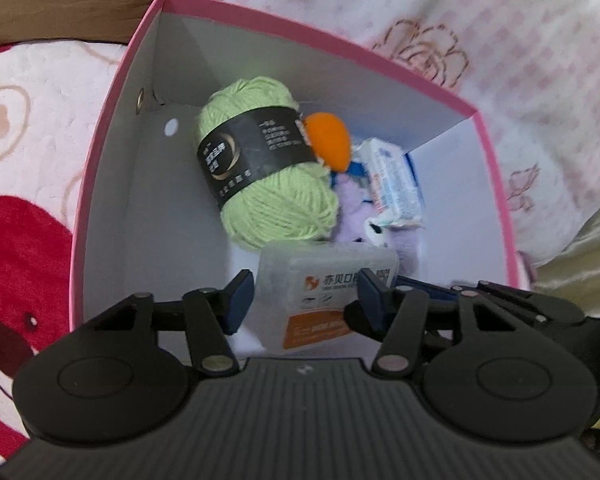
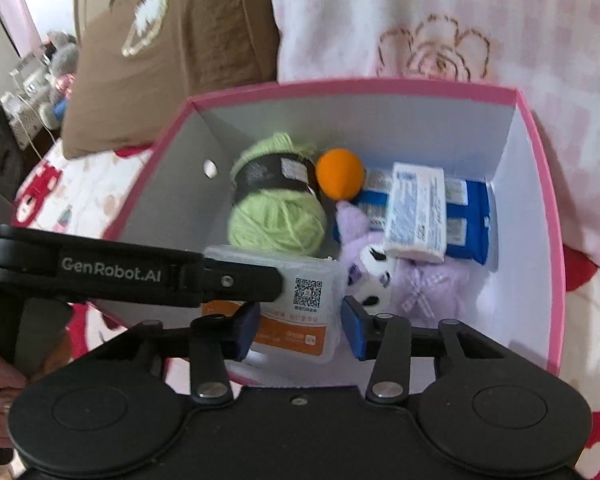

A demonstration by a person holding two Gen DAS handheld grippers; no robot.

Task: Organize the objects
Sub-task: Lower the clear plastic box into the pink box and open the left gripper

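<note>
Your left gripper (image 1: 302, 300) hangs over the pink box (image 2: 380, 87) on the bed, fingers apart on either side of the clear plastic case (image 1: 326, 300) (contact can't be judged). Your right gripper (image 2: 300, 330) does likewise, fingers spread around the same case (image 2: 300, 308). Inside the box lie the green yarn (image 1: 264, 168), orange ball (image 2: 340, 174), purple plush (image 2: 388, 276), white tissue pack (image 2: 416, 212) and blue packet (image 2: 468, 224).

My matt black plastic left gripper (image 1: 304, 300) — below it, fuzzy green yarn ball (image 1: 266, 168), smooth pink cardboard box (image 1: 100, 160), translucent plastic case (image 1: 320, 280).
</note>
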